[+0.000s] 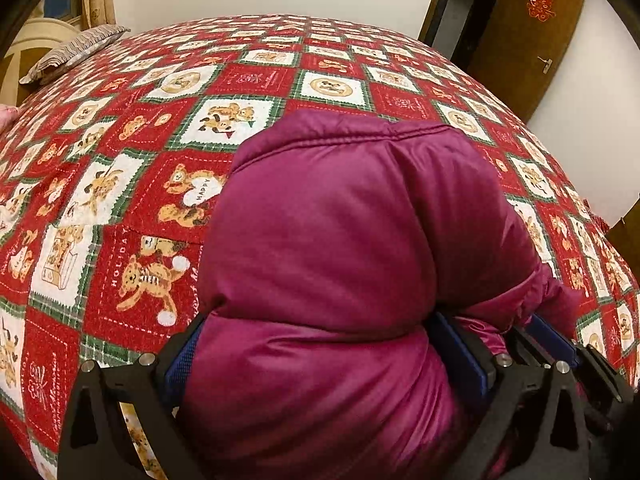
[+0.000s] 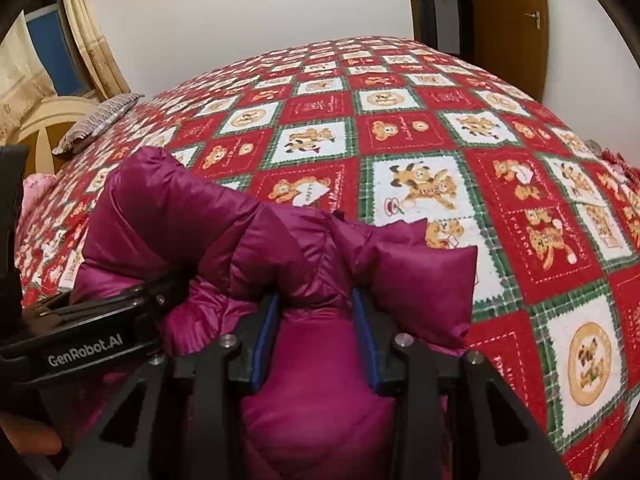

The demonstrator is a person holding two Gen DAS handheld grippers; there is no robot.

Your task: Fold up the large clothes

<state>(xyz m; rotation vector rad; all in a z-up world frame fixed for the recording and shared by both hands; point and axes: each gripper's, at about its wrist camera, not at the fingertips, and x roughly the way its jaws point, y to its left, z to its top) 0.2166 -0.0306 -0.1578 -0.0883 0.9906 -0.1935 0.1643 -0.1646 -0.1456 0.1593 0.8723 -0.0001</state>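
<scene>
**Puffy magenta jacket bunched between both sets of jaws at the near edge of the bed**

The left gripper (image 1: 320,360) has its jaws spread as wide as they go, with a fat roll of the padded jacket (image 1: 352,240) bulging between them; whether the blue pads actually press on it cannot be told, and the filling looks free to spring back. The right gripper (image 2: 316,340) has its jaws drawn narrow and pinched on a thinner gather of the same jacket (image 2: 224,240), the fabric puckering above the pads.

The jacket sits heaped near the front of the bed, on a red, white and green teddy-bear bedspread (image 1: 224,76), with one loose padded flap (image 2: 424,276) lying out to the right.

It looks light, soft and very springy, with a slick, shiny shell likely to slide out of a shallow pinch. Seams, the stitched hem at the far edge, or a cuff seem better holds than the fat quilted middle. A striped pillow (image 1: 76,50) rests far left.
</scene>
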